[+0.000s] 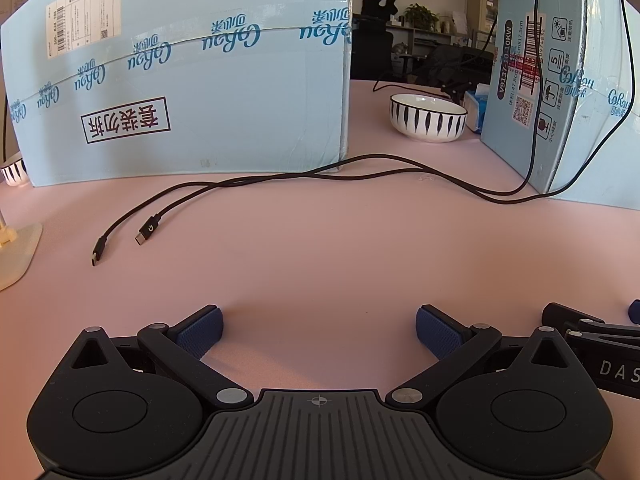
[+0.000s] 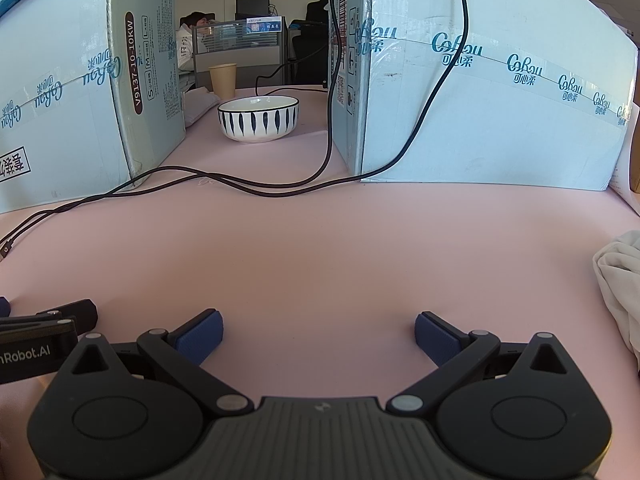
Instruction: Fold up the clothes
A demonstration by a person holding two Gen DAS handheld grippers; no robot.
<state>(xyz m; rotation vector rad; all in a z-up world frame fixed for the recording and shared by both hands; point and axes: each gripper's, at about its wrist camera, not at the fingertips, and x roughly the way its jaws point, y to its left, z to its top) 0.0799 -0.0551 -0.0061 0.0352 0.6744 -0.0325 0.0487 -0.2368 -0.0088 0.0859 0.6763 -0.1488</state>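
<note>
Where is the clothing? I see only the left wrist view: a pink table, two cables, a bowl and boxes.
Observer: A crumpled white garment lies at the far right of the pink table, in the right wrist view.
Operator: Does the right hand-held gripper hold it?
Observer: No. The right hand-held gripper is open, apart from the garment.
Operator: Anything else hidden from me?
Observer: A paper cup stands behind the striped bowl.

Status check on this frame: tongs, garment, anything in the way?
Left tongs open, empty. Right tongs open, empty. Crumpled white cloth garment far right on pink table, untouched. Two black USB cables trail across the work area.
</note>
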